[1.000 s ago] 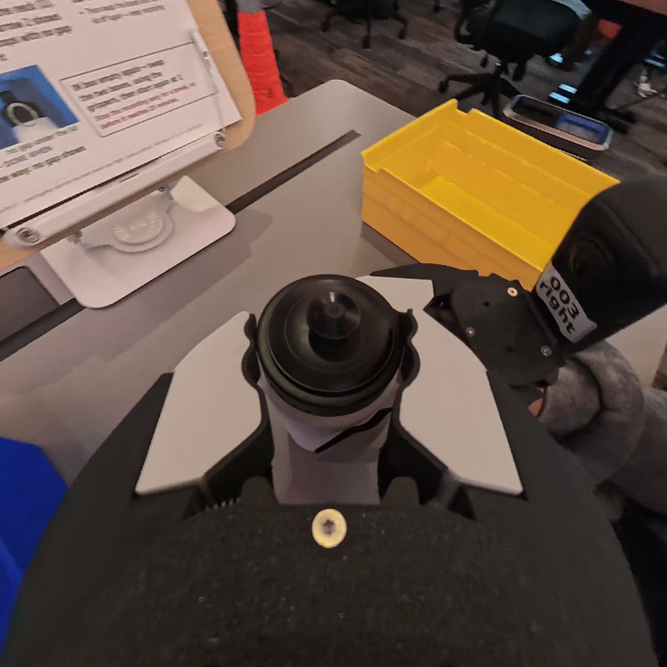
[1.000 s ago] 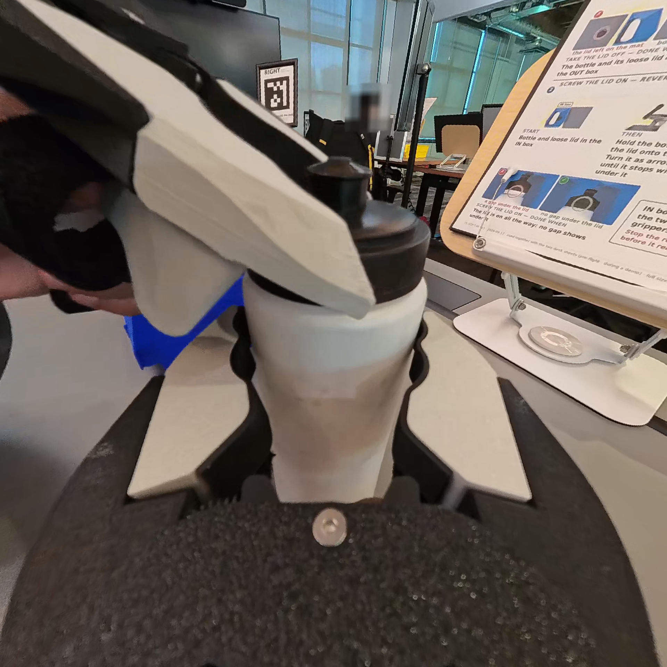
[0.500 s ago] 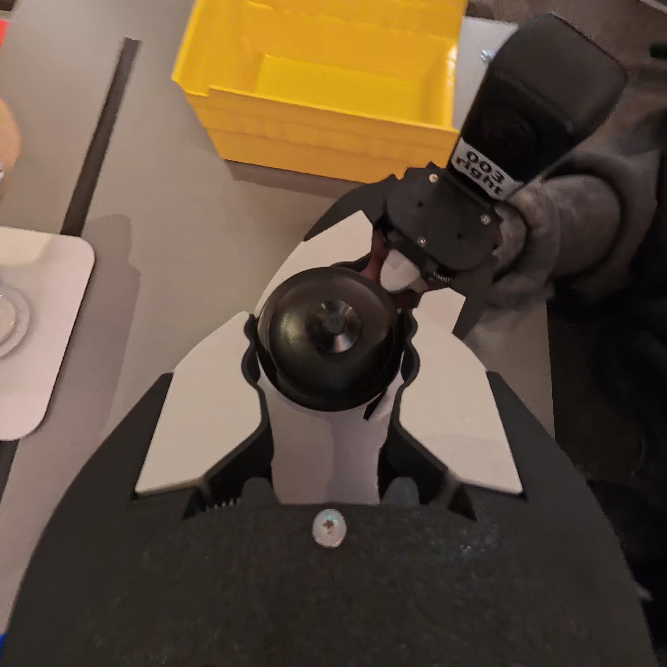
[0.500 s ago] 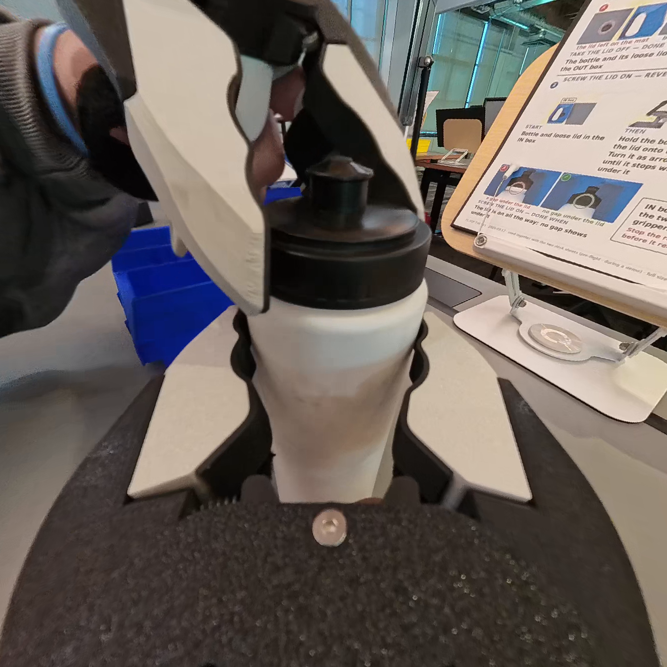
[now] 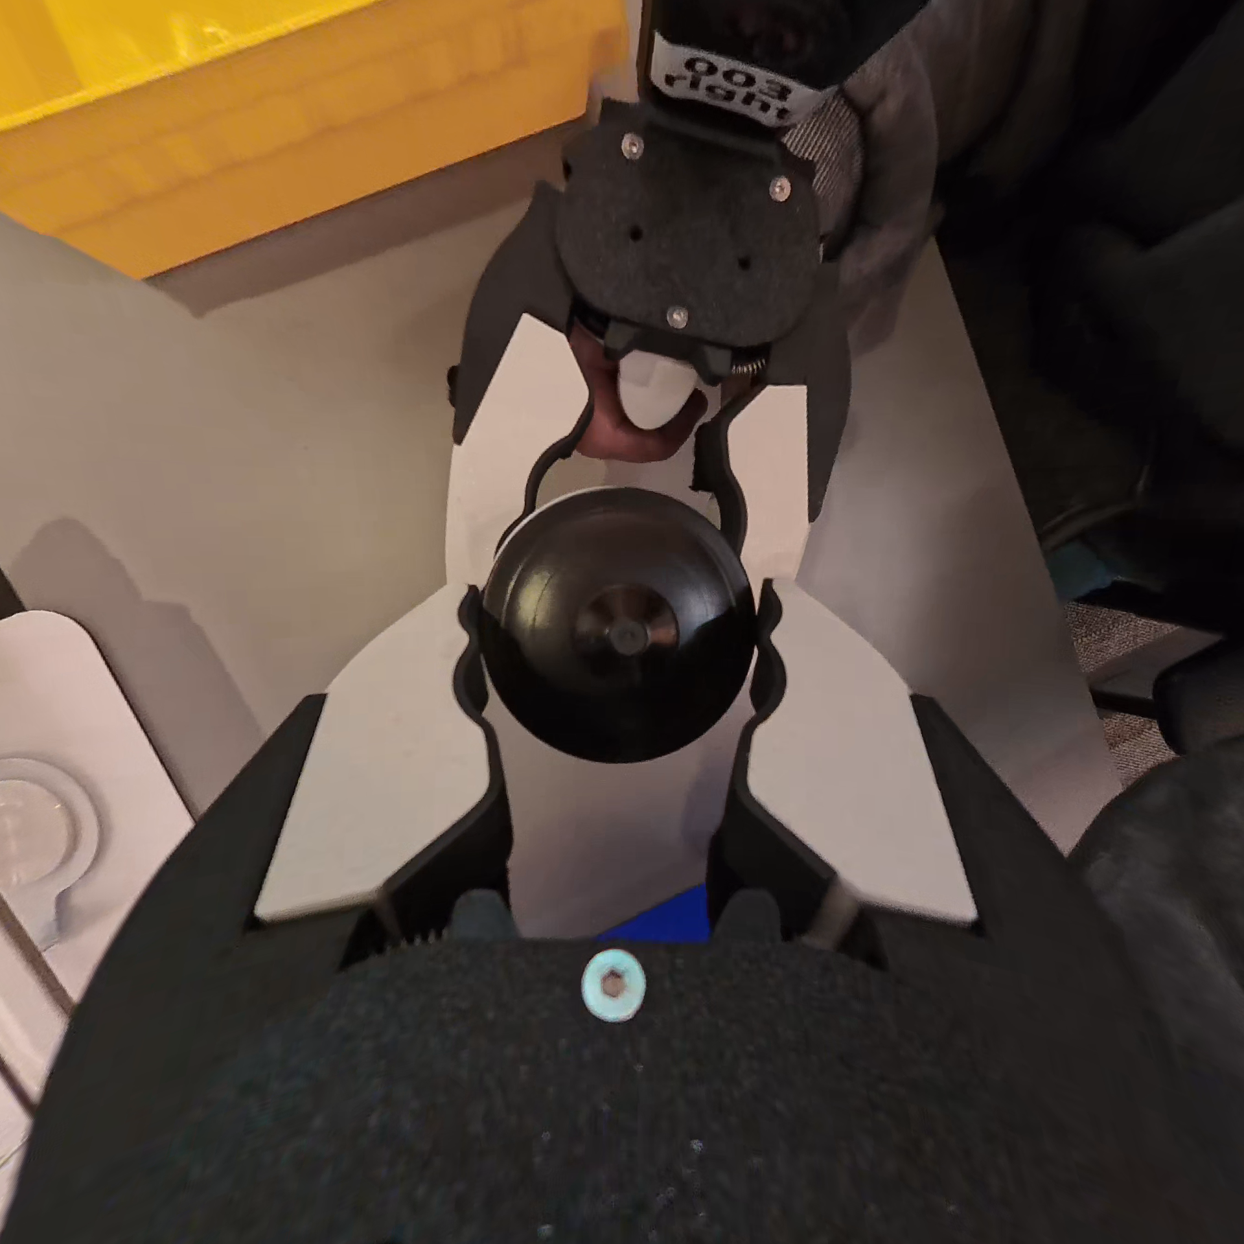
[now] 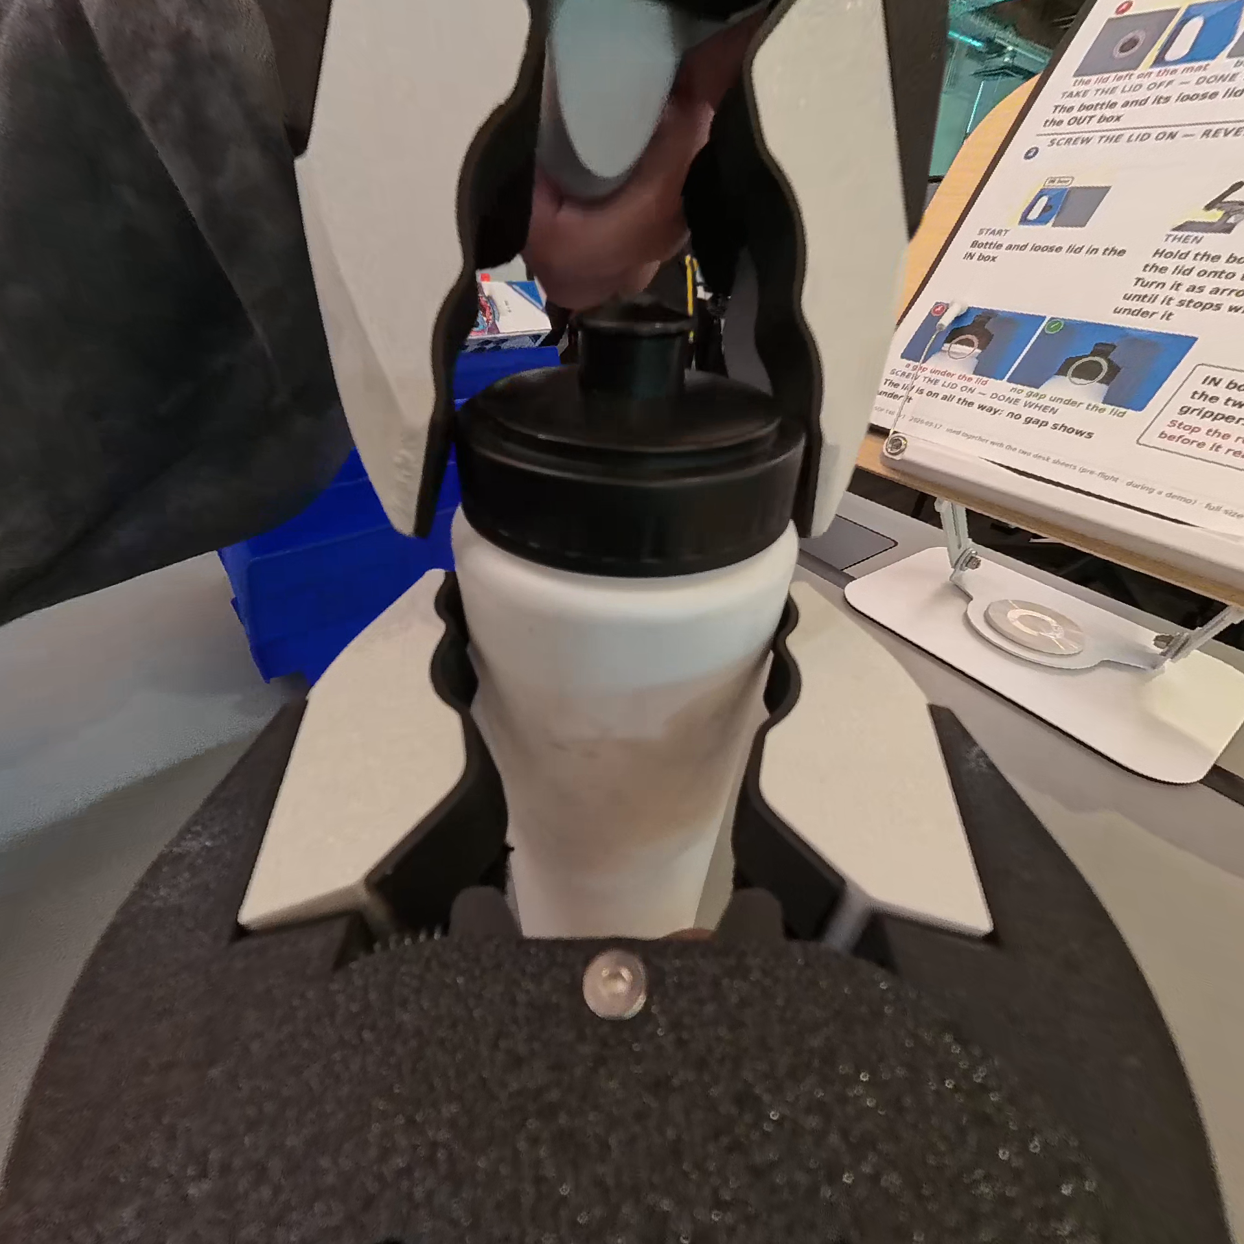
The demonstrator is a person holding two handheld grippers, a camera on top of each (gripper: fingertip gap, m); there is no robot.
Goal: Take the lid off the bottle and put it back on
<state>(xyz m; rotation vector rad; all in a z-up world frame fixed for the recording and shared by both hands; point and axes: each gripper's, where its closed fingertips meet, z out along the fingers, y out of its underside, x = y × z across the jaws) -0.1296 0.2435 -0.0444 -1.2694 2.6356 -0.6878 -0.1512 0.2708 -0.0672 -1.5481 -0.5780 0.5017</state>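
Desk [image 6: 134, 707]: grey and smooth; every other thing in both views is carried by it or held above it.
Yellow bin [image 5: 269, 134]: seen at the top of the left wrist view, set on the desk beyond the bottle.
Blue bin [image 6: 336, 579]: seen in the right wrist view behind the bottle, to the left.
Instruction sheet [image 6: 1111, 269]: propped on a white stand [image 6: 1010, 673] at the right of the right wrist view; its writing is left out.
Bottle [image 6: 619, 707]: white, held upright above the desk; its body is clamped between the fingers of the right claw [image 6: 616, 646].
Right claw, far view [image 5: 626, 532]: its fingers are seen narrowed around the bottle just under the lid, with a grey sleeve [image 5: 875, 134] behind it.
Left claw [image 5: 619, 646]: brought down from above; the lid is gripped between its two fingers, at the rim.
Left claw, far view [image 6: 626, 471]: its white fingers are pressed against both sides of the lid.
Lid [image 6: 629, 471]: black, with a raised spout; it is seated on the bottle's neck, and no gap under it is seen.
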